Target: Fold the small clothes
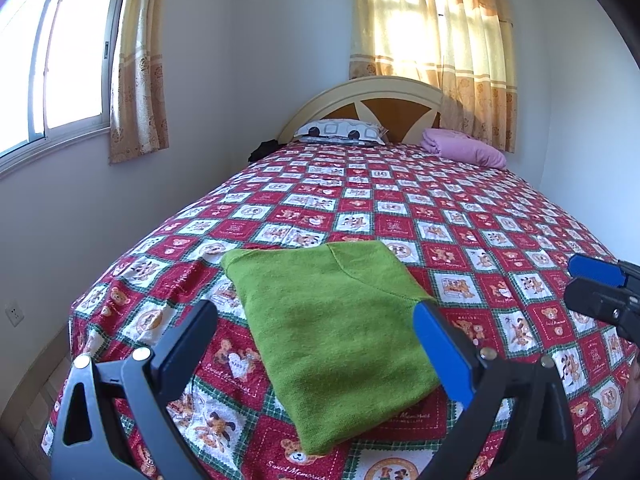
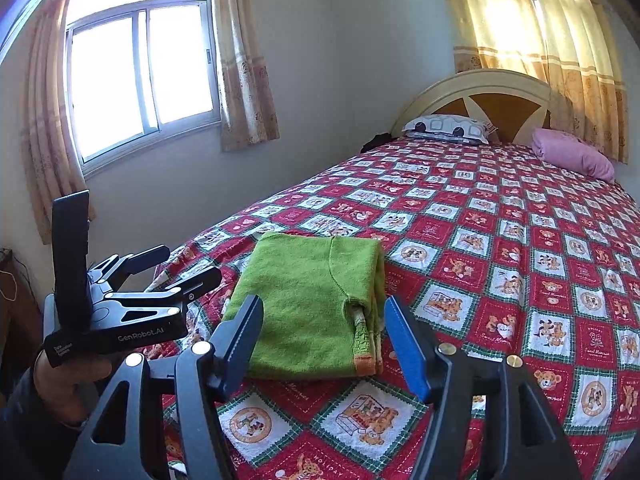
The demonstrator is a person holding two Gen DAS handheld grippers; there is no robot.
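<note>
Before both spread grippers (image 1: 316, 340) (image 2: 324, 328) — folded green garment (image 1: 336, 340)

Dark bundle (image 1: 263, 149) beside patterned pillow (image 1: 340, 131), too small to identify, right gripper (image 1: 576, 284) cut off by frame edge, folded green knit garment (image 2: 312, 304) near corners hidden behind gripper fingers (image 2: 240, 340)

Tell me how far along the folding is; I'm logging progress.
Done: the green garment lies as a compact folded rectangle on the patchwork bedspread, its orange-trimmed cuff tucked along one side. In hand: nothing; the left gripper and right gripper hang above it, jaws open. Left: no other unfolded clothes show.
</note>
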